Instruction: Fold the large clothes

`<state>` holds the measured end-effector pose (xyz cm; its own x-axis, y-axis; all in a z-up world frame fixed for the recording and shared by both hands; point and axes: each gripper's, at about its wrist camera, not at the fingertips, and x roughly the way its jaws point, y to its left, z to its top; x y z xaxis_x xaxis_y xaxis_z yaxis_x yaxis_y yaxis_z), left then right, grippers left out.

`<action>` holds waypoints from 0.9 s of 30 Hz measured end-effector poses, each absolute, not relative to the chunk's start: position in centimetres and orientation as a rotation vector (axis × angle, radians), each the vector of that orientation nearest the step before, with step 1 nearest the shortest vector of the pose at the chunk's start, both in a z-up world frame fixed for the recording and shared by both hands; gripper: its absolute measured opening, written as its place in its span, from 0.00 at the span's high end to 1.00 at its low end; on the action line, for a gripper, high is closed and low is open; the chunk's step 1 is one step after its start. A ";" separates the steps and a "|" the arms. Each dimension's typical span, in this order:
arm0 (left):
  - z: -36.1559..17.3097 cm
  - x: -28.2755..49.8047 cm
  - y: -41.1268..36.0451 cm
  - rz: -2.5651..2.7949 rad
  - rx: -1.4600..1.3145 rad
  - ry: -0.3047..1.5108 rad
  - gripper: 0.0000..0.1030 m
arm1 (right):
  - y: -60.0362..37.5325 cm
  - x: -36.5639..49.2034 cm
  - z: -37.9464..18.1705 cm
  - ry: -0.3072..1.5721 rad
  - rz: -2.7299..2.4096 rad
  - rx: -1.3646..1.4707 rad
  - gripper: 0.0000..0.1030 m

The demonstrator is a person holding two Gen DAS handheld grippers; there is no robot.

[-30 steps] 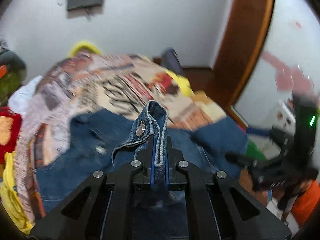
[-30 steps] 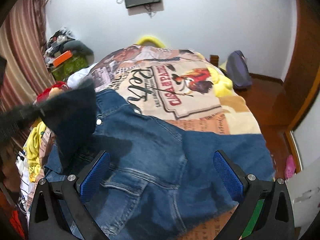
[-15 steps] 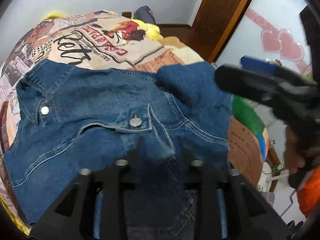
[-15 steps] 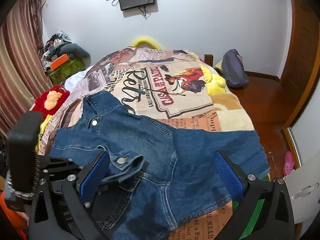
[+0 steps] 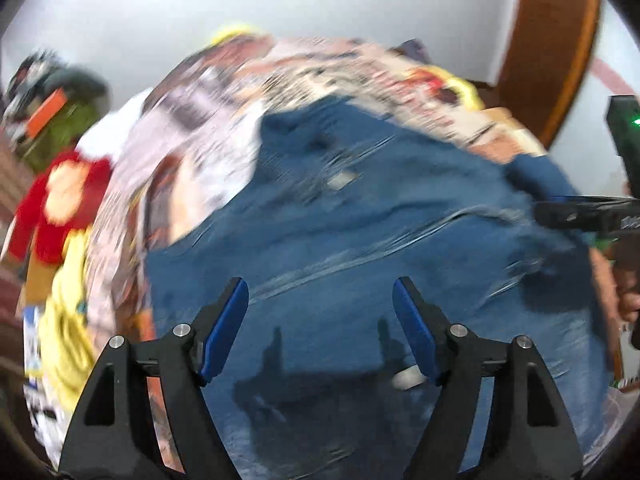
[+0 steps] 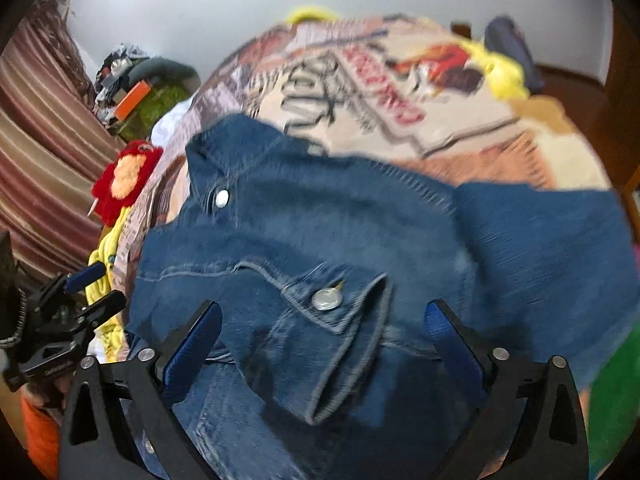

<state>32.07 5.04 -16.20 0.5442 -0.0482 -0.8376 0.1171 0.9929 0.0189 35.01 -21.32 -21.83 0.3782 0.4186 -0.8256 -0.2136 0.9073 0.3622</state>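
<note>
**Denim jacket laid out, both grippers free above it**

Bedroom clutter frames the scene: a striped curtain [image 6: 36,128] on one side, a red plush toy [image 6: 126,176] and yellow cloth at the bed's edge, a wooden door [image 5: 556,48] beyond. Across the bed lies a printed bedspread [image 6: 400,92] with lettering and a rooster picture, and on it rests the denim jacket [image 6: 340,240], its collar toward the far left and one sleeve folded across the front so that the buttoned cuff [image 6: 336,312] lies on top, near the camera.

The left gripper [image 5: 320,320] hovers over the jacket's near part with its blue pads [image 5: 224,328] apart; its jaws are opening and hold nothing, only flat denim showing below them. The right gripper [image 6: 324,344] also stands wide, released, with the cuff lying loose between and beneath its fingers, not pinched.

Judging by the layout, the sleeve has been placed inward to narrow the garment into a tidy rectangle, and both tools are open because that fold is set down. The other sleeve, spread toward the right, probably wants the same treatment next. Both views are blurred, so fine creases cannot be read.
</note>
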 end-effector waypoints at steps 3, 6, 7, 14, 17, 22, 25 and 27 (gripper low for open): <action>-19.2 31.7 8.6 -0.018 0.031 1.057 0.28 | -20.0 35.7 -23.7 1.173 0.432 0.228 0.13; -21.3 31.2 11.3 0.023 -0.042 1.101 0.28 | -19.1 36.5 -25.2 1.197 0.386 0.210 0.31; -21.7 31.3 11.7 0.029 -0.060 1.108 0.28 | -19.1 36.7 -25.6 1.196 0.369 0.212 0.36; -22.6 31.7 13.4 0.059 -0.107 1.113 0.28 | -18.2 36.7 -23.8 1.119 0.377 0.128 0.63; -22.4 32.1 13.2 0.041 -0.113 1.111 0.28 | -17.3 36.2 -21.4 1.026 0.394 0.031 0.63; -22.8 32.9 11.6 -0.007 -0.107 1.123 0.28 | -16.6 35.6 -19.1 0.936 0.387 -0.103 0.63; -23.6 33.1 10.7 -0.016 -0.080 1.137 0.28 | -17.1 36.1 -20.4 0.966 0.360 -0.135 0.63; -23.9 33.1 10.2 -0.008 -0.059 1.134 0.28 | -17.7 36.4 -21.9 1.013 0.342 -0.129 0.63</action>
<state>33.13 10.24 -23.88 0.4236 -0.0359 -0.9051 -0.0237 0.9984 -0.0507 36.44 -17.68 -21.92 0.4815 0.2205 -0.8482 -0.3392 0.9393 0.0516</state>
